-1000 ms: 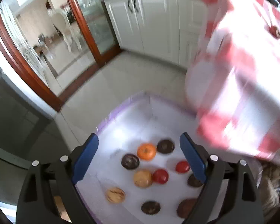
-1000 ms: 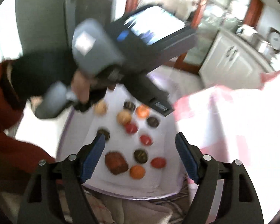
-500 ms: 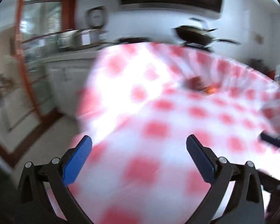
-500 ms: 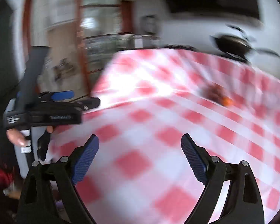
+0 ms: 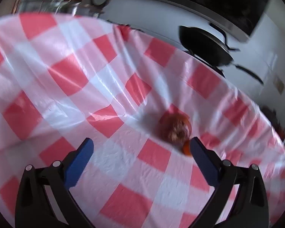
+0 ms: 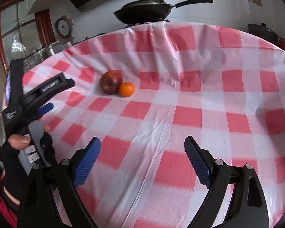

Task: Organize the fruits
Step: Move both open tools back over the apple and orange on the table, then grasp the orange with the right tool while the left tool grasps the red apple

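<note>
Both pairs of fingers stand wide apart with nothing between them, and both have just been opening. On the left gripper [image 5: 140,148] the blue pads frame bare checked cloth; the tip of its right-hand finger [image 5: 196,146] sits just beside a small orange fruit [image 5: 186,150], though blur makes it unclear whether they touch. The right gripper [image 6: 142,146] hovers over the cloth well short of the fruit, its fingers [image 6: 87,161] spread over a red square.

Two fruits lie on the surface [image 6: 199,98], which is covered by a red-and-white checked plastic cloth with creases running across it. In the right wrist view a dark red, mottled fruit [image 6: 110,82] lies touching the orange one [image 6: 126,89] at its right side, toward the far left part of the cloth. In the left wrist view the same pair appears much closer: the red fruit [image 5: 175,129] is smeared by motion blur, and the orange one peeks out below it.

At the left edge of the right wrist view the left gripper's body [image 6: 38,98] is seen from the side, aimed toward the fruits, held by a hand [image 6: 19,142] in a dark fingerless glove with a red sleeve [image 6: 1,205] below.

Behind the surface a black pan [image 6: 144,11] rests by the wall, with a dark pot [image 6: 264,31] off to the right.
</note>
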A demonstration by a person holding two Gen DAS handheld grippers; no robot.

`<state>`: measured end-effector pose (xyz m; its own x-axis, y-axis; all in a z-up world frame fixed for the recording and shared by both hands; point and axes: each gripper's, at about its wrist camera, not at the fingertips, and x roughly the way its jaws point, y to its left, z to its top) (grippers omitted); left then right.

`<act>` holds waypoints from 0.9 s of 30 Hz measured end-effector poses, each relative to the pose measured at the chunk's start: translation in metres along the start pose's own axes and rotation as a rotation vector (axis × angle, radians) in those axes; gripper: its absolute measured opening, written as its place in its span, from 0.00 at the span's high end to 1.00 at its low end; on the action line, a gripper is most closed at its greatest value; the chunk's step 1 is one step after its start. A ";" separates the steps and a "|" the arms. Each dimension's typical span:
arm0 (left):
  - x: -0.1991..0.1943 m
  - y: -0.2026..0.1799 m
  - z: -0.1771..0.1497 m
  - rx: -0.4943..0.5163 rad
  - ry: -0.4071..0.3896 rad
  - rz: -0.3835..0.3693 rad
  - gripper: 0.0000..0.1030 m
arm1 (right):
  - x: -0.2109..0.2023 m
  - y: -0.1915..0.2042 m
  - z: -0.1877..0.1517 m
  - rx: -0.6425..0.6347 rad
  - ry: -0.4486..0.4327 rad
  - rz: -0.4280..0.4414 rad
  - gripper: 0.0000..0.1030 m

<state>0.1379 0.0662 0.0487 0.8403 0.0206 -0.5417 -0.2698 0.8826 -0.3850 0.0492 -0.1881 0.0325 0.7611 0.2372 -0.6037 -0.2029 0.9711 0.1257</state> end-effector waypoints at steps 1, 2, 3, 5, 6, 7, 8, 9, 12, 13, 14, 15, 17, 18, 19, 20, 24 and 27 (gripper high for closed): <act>0.003 0.004 0.003 -0.021 -0.005 -0.003 0.02 | 0.007 0.001 0.005 -0.008 0.003 -0.005 0.16; 0.004 0.008 0.003 -0.032 -0.013 -0.005 0.02 | 0.016 0.003 0.011 -0.020 0.007 -0.009 0.16; 0.006 0.013 0.005 -0.031 -0.024 -0.005 0.02 | 0.026 0.006 0.018 -0.036 0.013 -0.013 0.16; 0.008 0.020 0.005 -0.032 -0.026 0.018 0.02 | 0.056 0.015 0.033 -0.073 0.044 -0.022 0.16; 0.010 0.025 0.007 -0.053 -0.014 0.011 0.02 | 0.070 0.020 0.040 -0.085 0.065 -0.025 0.16; 0.011 0.029 0.008 -0.069 -0.007 0.000 0.02 | 0.088 0.026 0.048 -0.098 0.091 -0.026 0.16; 0.012 0.032 0.008 -0.080 -0.001 0.002 0.02 | 0.101 0.031 0.055 -0.109 0.106 -0.028 0.17; 0.012 0.033 0.008 -0.078 0.005 0.007 0.02 | 0.119 0.036 0.063 -0.127 0.131 -0.033 0.17; 0.015 0.030 0.009 -0.024 0.005 0.038 0.02 | 0.153 0.048 0.077 -0.161 0.186 -0.048 0.20; 0.015 0.029 0.008 -0.014 0.004 0.042 0.02 | 0.165 0.052 0.082 -0.170 0.210 -0.047 0.22; 0.016 0.029 0.008 -0.013 0.007 0.040 0.02 | 0.173 0.054 0.085 -0.178 0.224 -0.051 0.26; 0.018 0.030 0.007 -0.017 0.018 0.036 0.02 | 0.180 0.056 0.088 -0.187 0.235 -0.062 0.30; 0.020 0.030 0.007 -0.017 0.026 0.036 0.02 | 0.189 0.057 0.093 -0.188 0.245 -0.071 0.35; 0.019 0.030 0.007 -0.018 0.026 0.034 0.02 | 0.192 0.056 0.095 -0.171 0.245 -0.052 0.39; 0.020 0.030 0.007 -0.017 0.026 0.033 0.02 | 0.194 0.055 0.095 -0.161 0.246 -0.042 0.39; 0.020 0.030 0.006 -0.015 0.027 0.032 0.02 | 0.194 0.055 0.094 -0.164 0.239 -0.041 0.42; 0.019 0.028 0.005 0.001 0.030 0.031 0.02 | 0.180 0.060 0.088 -0.194 0.210 -0.051 0.66; 0.018 0.029 0.004 -0.002 0.034 0.024 0.02 | 0.150 0.047 0.080 -0.106 0.152 -0.030 0.89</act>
<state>0.1471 0.0944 0.0309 0.8171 0.0260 -0.5759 -0.2907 0.8812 -0.3727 0.2032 -0.1049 0.0108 0.6674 0.1932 -0.7192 -0.2511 0.9676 0.0270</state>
